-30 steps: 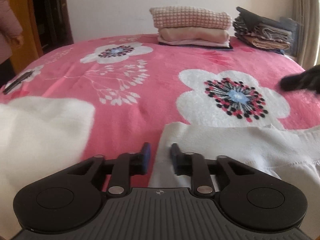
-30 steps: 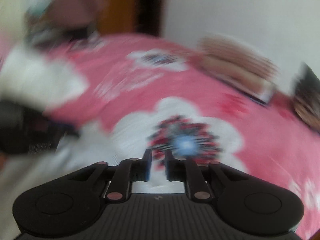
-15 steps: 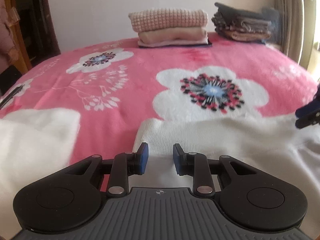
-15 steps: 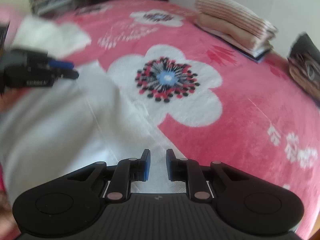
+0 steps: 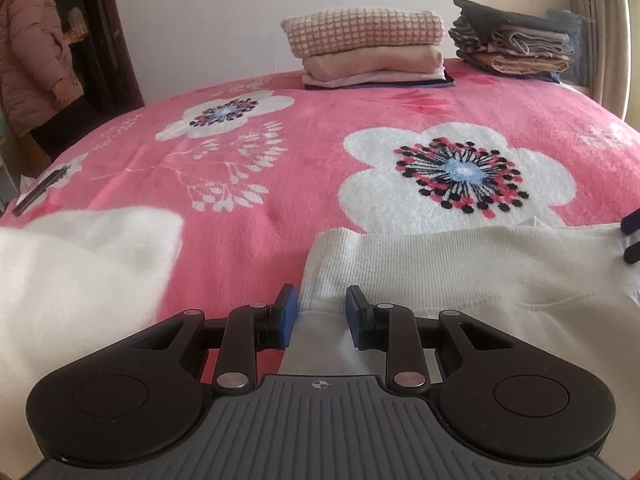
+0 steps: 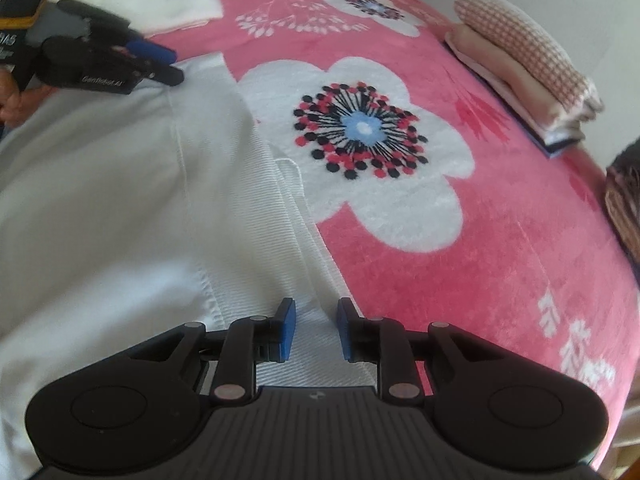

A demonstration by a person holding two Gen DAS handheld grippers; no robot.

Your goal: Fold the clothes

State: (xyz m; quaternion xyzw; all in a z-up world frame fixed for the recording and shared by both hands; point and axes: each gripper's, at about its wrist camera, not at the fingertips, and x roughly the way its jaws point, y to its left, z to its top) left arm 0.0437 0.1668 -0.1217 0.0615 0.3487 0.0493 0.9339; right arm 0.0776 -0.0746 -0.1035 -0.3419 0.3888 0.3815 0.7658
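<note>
A white ribbed garment lies spread on the pink flowered blanket. My left gripper hovers over the garment's left corner, jaws a little apart, the cloth edge lying between the pads without being pinched. My right gripper is low over the garment at its hem by the blanket. Its jaws are opening, with cloth beneath them and nothing pressed. The right gripper's tips show at the left wrist view's right edge. The left gripper shows at the far corner in the right wrist view.
A second white cloth lies left of the garment. A folded stack topped by a checked knit and a darker folded pile sit at the bed's far side. A person in a pink coat stands by the doorway.
The right gripper swung down onto the garment's edge and its jaws widened slightly. The left gripper stayed at the corner, rolling a little; the right gripper's tips moved along the left view's right edge.
</note>
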